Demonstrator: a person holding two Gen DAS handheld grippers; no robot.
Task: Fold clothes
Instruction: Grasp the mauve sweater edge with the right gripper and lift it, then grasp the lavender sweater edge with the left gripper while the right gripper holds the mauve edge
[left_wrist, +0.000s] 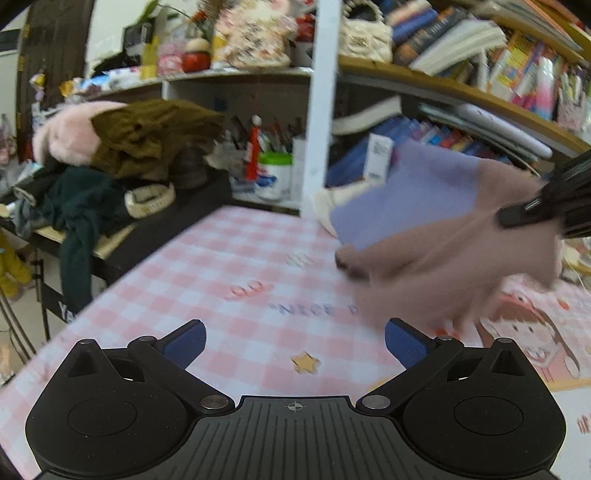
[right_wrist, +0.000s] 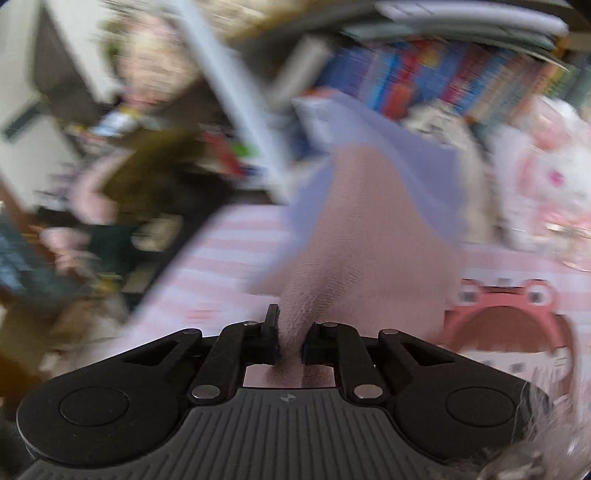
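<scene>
Pink-lilac cloth (right_wrist: 369, 229) pinched in right gripper (right_wrist: 290, 341), lifted off desk (left_wrist: 229, 266); left gripper (left_wrist: 295, 345) jaws wide, empty. Risk: one-point hold, cloth bunches or slips.

Both black plastic. Left gripper (left_wrist: 294, 343): blue ribbed pads (left_wrist: 188, 341) at 10 & 2 o'clock, round silver pivot screws, ridged grey centre plate w/ crosshair mark. Right gripper (right_wrist: 290, 341): same build, small logo on plate.
</scene>
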